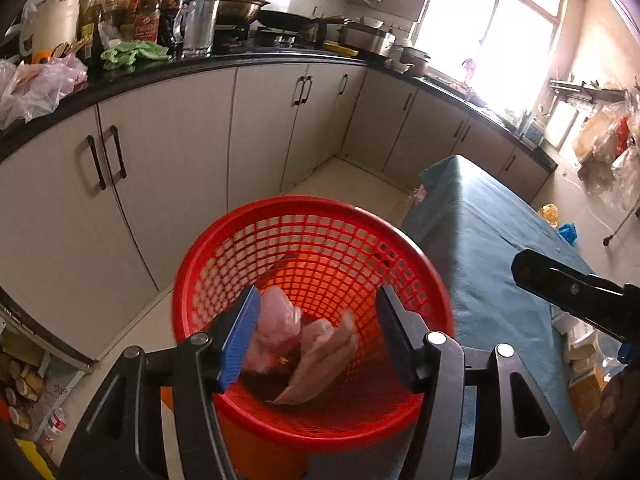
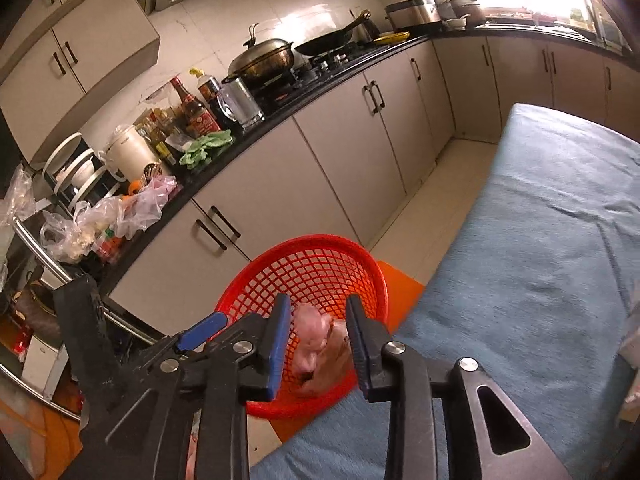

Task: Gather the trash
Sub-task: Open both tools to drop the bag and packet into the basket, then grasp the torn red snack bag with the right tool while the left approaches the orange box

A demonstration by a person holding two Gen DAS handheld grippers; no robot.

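We are in a kitchen with pale cabinet doors (image 1: 168, 148) under a black stone surface (image 1: 224, 62) crowded with sauce bottles (image 1: 150, 4), a lidded steel wok (image 1: 232, 0), a crumpled green cloth (image 1: 134, 53) and loose clear plastic bags (image 1: 36, 84); a bright window (image 1: 492, 36) glares at the far end. On the pale tiled floor stands a round red plastic mesh basket (image 1: 316, 216), just beside a long surface draped in blue-green cloth (image 1: 492, 248). In the left wrist view, our left hand-held gripper (image 1: 316, 336) hangs over the basket mouth with its jaws spread and nothing pressed between the pads; the blue pad (image 1: 240, 340) shows on 1 finger. Below it, the crumpled pink and beige plastic trash (image 1: 308, 344) lies inside the basket, blurred, so we cannot tell whether it has settled on the bottom. In the right wrist view, our right hand-held gripper (image 2: 318, 344) points down at the same basket (image 2: 304, 248) from over the cloth-covered surface's (image 2: 540, 272) edge, its jaws parted and gripping nothing, with the pink trash (image 2: 310, 340) seen through the gap, down in the basket. The 2 hand-held grippers sit near each other above the rim.
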